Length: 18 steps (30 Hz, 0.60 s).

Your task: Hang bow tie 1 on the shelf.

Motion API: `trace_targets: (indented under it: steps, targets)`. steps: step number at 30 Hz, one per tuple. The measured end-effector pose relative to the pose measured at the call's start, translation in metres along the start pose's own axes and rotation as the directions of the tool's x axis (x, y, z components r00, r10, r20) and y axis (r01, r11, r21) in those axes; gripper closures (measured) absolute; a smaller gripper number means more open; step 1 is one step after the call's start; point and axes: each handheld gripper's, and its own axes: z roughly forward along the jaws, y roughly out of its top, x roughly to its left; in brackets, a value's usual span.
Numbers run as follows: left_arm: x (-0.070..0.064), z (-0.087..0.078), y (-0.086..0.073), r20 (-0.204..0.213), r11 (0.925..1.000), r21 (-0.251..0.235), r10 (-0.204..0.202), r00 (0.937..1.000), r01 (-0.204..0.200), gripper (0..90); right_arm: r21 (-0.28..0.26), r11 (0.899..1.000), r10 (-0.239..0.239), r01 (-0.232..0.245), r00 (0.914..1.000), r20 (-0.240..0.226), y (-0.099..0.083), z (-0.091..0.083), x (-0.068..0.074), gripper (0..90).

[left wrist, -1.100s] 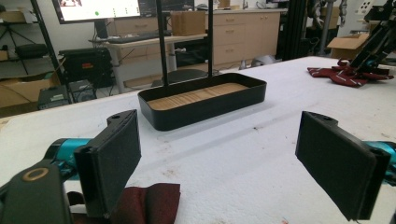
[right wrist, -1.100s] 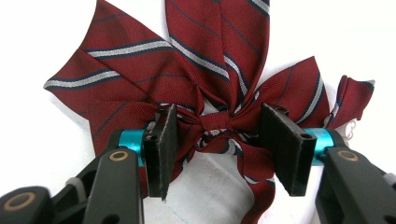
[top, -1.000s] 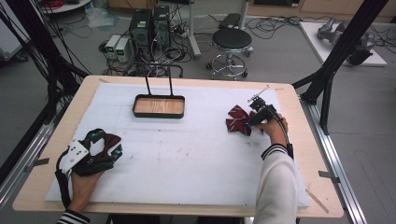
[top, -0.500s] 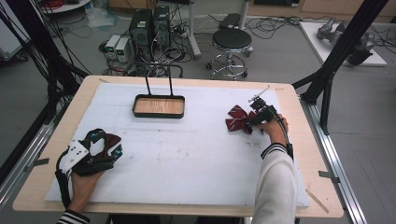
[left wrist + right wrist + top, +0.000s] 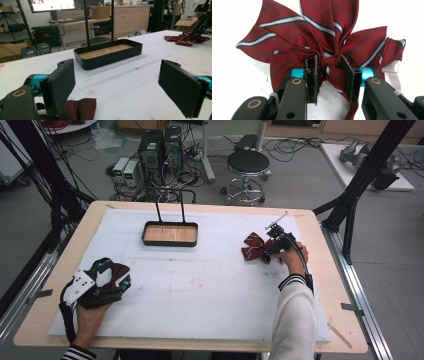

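With its jaws pinching the knot, the right gripper (image 5: 329,75) grips a striped bow tie (image 5: 322,37) for lifting; the left gripper (image 5: 120,85) rests open on the tabletop (image 5: 200,295).

A wooden tabletop (image 5: 320,227) carries a white foam sheet (image 5: 200,285) that covers nearly all of it, leaving a bare wood margin around the edges. Toward the far side of the sheet, left of the middle, sits a shallow black tray (image 5: 170,234) with a wooden floor and two thin black posts rising from its far rim. A dark red striped bow tie (image 5: 254,247) lies on the sheet near the right edge, and a second piece of dark red cloth (image 5: 80,108) lies at the near left corner.
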Motion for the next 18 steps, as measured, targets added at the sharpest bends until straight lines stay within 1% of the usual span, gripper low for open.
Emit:
trace_targets:
  steps: [3, 4, 7, 8, 13, 14, 15, 16, 17, 18]
  targets:
    - [0.0, 0.0, 0.0, 0.0, 1.0, 0.0, 0.0, 1.0, 0.0, 14.5, -0.004, 1.0, -0.003, 0.003, 1.0, 0.0, 0.0, -0.001, 0.0, 69.1]
    - [0.0, 0.0, 0.0, 0.0, 1.0, 0.0, 0.0, 1.0, 0.0, 14.5, -0.005, 1.0, -0.008, 0.008, 0.9999, 0.007, 0.0, -0.001, 0.001, 69.1]
    - [0.0, 0.0, 0.0, 0.0, 1.0, 0.001, 0.0, 1.0, 0.0, 14.5, -0.022, 1.0, -0.013, 0.013, 0.9999, 0.007, 0.001, -0.002, 0.002, 69.1]
    - [0.0, 0.0, 0.0, 0.0, 1.0, 0.0, 0.0, 1.0, 0.0, 14.5, -0.027, 1.0, -0.009, 0.009, 0.9999, 0.009, 0.001, -0.004, 0.003, 69.1]
    - [0.0, 0.0, 0.0, 0.0, 1.0, 0.001, -0.002, 1.0, 0.002, 14.5, -0.09, 0.996, -0.015, 0.017, 0.9997, 0.019, 0.003, -0.013, 0.005, 69.0]
    - [0.0, 0.0, 0.0, 0.001, 1.0, 0.001, 0.0, 1.0, 0.0, 14.5, -0.116, 0.993, -0.013, 0.015, 0.9998, 0.018, 0.003, -0.017, 0.006, 69.0]
    - [0.0, 0.0, 0.0, 0.0, 1.0, 0.001, -0.002, 1.0, 0.002, 14.5, -0.116, 0.993, -0.013, 0.015, 0.9998, 0.018, 0.003, -0.017, 0.006, 69.0]
    - [0.0, 0.0, 0.0, 0.0, 1.0, 0.001, -0.002, 1.0, 0.002, 14.5, -0.142, 0.99, -0.016, 0.019, 0.9996, 0.022, 0.003, -0.021, 0.006, 69.0]
    - [0.0, 0.0, 0.0, 0.0, 1.0, 0.001, -0.002, 1.0, 0.002, 14.5, -0.142, 0.99, -0.016, 0.019, 0.9996, 0.022, 0.003, -0.021, 0.006, 69.0]
    - [0.0, 0.0, 0.0, 0.0, 1.0, 0.001, -0.002, 1.0, 0.002, 14.5, -0.156, 0.988, -0.015, 0.018, 0.9997, 0.02, 0.003, -0.023, 0.007, 69.0]
